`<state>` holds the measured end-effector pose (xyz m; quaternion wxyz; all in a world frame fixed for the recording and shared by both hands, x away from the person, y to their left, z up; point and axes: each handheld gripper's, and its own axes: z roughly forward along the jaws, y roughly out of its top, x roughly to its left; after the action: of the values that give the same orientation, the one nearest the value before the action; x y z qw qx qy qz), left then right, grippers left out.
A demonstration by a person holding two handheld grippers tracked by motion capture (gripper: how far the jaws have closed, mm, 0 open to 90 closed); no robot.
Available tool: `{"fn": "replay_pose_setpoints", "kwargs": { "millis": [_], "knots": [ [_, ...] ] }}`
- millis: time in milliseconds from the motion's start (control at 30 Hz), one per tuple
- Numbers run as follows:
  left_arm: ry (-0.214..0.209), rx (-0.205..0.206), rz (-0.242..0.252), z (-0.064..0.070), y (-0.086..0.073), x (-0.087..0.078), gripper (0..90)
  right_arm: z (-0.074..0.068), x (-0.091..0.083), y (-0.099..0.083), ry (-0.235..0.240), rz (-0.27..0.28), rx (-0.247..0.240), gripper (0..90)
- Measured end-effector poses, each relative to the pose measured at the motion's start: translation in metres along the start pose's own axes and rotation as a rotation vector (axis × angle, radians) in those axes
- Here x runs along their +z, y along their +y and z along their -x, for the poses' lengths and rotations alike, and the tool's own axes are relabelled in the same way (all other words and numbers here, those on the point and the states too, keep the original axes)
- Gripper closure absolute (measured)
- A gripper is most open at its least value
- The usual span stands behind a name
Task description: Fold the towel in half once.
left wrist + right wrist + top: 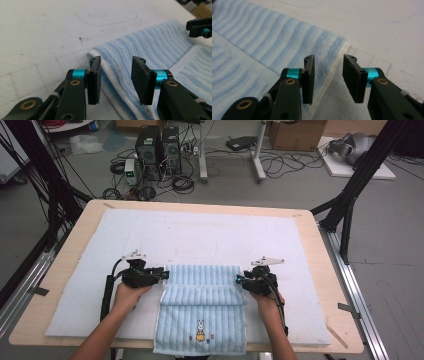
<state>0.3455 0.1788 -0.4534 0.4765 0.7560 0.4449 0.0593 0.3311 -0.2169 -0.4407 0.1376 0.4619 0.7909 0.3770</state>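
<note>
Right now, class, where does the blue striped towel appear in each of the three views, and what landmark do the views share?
High view: towel, bottom centre, between the two tools.
Left gripper view: towel, right of centre, its folded edge between the open jaws.
Right gripper view: towel, left and centre, its white edge between the open jaws.
Shared landmark: white mat.

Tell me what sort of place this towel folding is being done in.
Most likely a lab or workshop set up for recording, not a home. Two black desktop computer towers sit on the bare grey floor amid loose cables, black metal frame struts flank the wooden table, and cardboard boxes stand behind.
</note>
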Motion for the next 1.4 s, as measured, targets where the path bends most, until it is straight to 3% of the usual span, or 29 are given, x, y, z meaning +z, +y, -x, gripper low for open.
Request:
{"fn": "replay_pose_setpoints", "kwargs": {
  "millis": [67,100,167,233,367,467,500,533,600,667,733,867,933,1033,1100,1133,1167,1233,1267,1300,1400],
  "knots": [
    [-0.008,0.036,0.010,0.001,0.000,0.001,83.2,0.001,0.003,-0.001,0.031,-0.011,-0.007,80.4],
    [-0.008,0.045,0.029,0.002,0.001,0.000,85.1,-0.001,0.003,0.000,0.030,-0.008,-0.023,86.5],
    [-0.018,0.030,0.067,-0.002,0.005,-0.003,85.7,-0.002,0.002,0.002,0.019,0.011,-0.055,87.2],
    [-0.022,0.007,0.085,-0.007,0.010,-0.002,85.6,-0.001,0.002,0.003,0.017,0.017,-0.050,87.3],
    [0.000,-0.011,0.071,-0.011,0.020,0.005,85.6,0.004,0.005,0.008,-0.006,0.043,-0.029,87.3],
    [0.028,-0.012,0.025,-0.011,0.020,0.010,84.3,0.007,0.011,0.013,-0.029,0.038,-0.022,86.9],
    [0.049,-0.020,0.020,-0.011,0.019,0.010,79.8,0.007,0.013,0.014,-0.030,0.031,-0.020,84.8],
    [0.075,-0.025,0.007,-0.012,0.019,0.009,69.7,0.007,0.014,0.013,-0.037,0.026,-0.020,79.7],
    [0.091,-0.028,-0.004,-0.013,0.019,0.008,56.0,0.007,0.013,0.013,-0.052,0.035,0.004,61.9],
    [0.093,-0.027,-0.010,-0.013,0.019,0.007,51.3,0.009,0.011,0.013,-0.071,0.044,0.035,49.7],
    [0.091,-0.030,-0.012,-0.011,0.019,0.008,48.6,0.010,0.013,0.012,-0.069,0.038,0.044,45.6],
    [0.104,0.006,-0.039,-0.006,0.017,0.011,46.5,0.004,0.020,0.012,-0.067,-0.001,0.014,35.3],
    [0.134,0.047,-0.043,-0.002,0.016,0.012,47.3,0.000,0.022,0.012,-0.077,-0.007,-0.013,29.7],
    [0.174,0.119,-0.037,0.003,0.013,0.013,57.7,-0.004,0.024,0.012,-0.070,-0.021,-0.040,19.8],
    [0.177,0.128,-0.019,0.003,0.009,0.012,65.5,-0.008,0.026,0.012,-0.081,-0.030,-0.066,16.2],
    [0.149,0.133,-0.024,0.004,0.009,0.012,72.2,-0.009,0.026,0.012,-0.082,-0.035,-0.062,15.5],
    [0.154,0.146,-0.027,0.005,0.009,0.012,81.8,-0.009,0.026,0.012,-0.082,-0.036,-0.060,15.5],
    [0.151,0.142,-0.026,0.006,0.009,0.013,84.5,-0.010,0.025,0.012,-0.081,-0.042,-0.065,17.8],
    [0.143,0.121,-0.022,0.005,0.009,0.012,85.0,-0.010,0.024,0.012,-0.077,-0.045,-0.067,25.5],
    [0.135,0.098,-0.017,0.003,0.009,0.012,85.3,-0.012,0.022,0.012,-0.075,-0.042,-0.068,35.2],
    [0.123,0.057,-0.002,0.000,0.010,0.011,85.8,-0.016,0.018,0.012,0.000,-0.036,-0.091,71.0]
  ]
}}
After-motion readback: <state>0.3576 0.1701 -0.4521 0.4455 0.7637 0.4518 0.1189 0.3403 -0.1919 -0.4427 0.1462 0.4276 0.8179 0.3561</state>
